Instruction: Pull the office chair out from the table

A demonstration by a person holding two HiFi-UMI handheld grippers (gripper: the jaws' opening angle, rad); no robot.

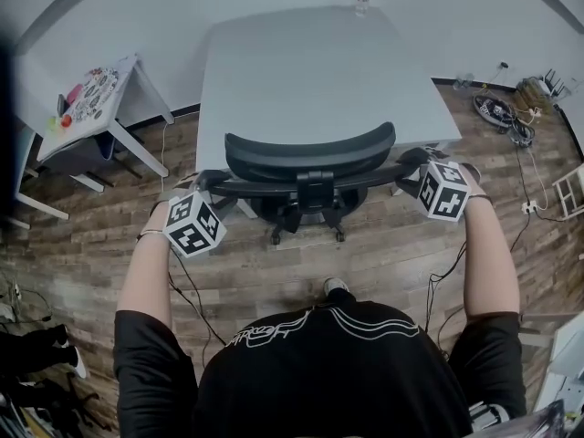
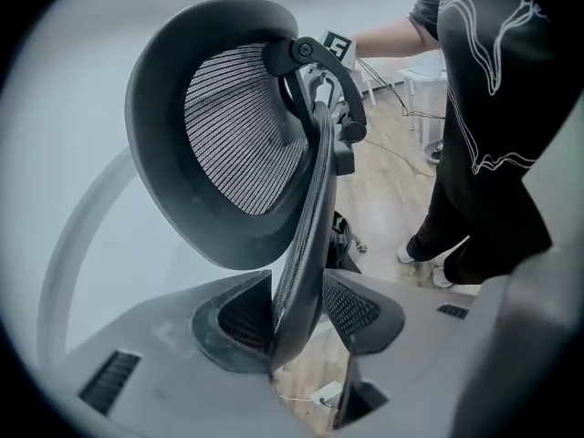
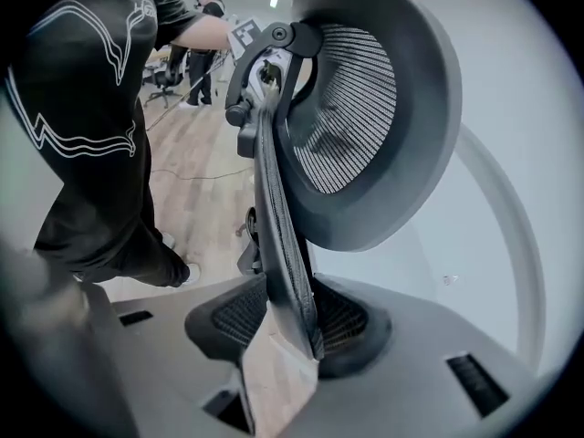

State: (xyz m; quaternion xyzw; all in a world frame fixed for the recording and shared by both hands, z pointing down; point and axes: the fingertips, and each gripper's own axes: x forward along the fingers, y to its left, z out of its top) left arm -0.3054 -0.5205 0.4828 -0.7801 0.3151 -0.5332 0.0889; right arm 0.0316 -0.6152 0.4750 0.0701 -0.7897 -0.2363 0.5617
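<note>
The office chair [image 1: 310, 155] is standing on the wood-plank floor [image 1: 383, 263], facing the grey table [image 1: 301, 62]. Its seat seems to be sitting partly under the table's near edge, though the backrest is hiding that. The person is standing just behind it. The left hand-held gripper [image 2: 294, 322] is clamping the backrest's left rim, both pads pressing on the mesh edge with the jaws partly apart. The right hand-held gripper [image 3: 290, 322] is gripping the right rim likewise. The curved headrest [image 2: 228, 135] is rising above both grips.
</note>
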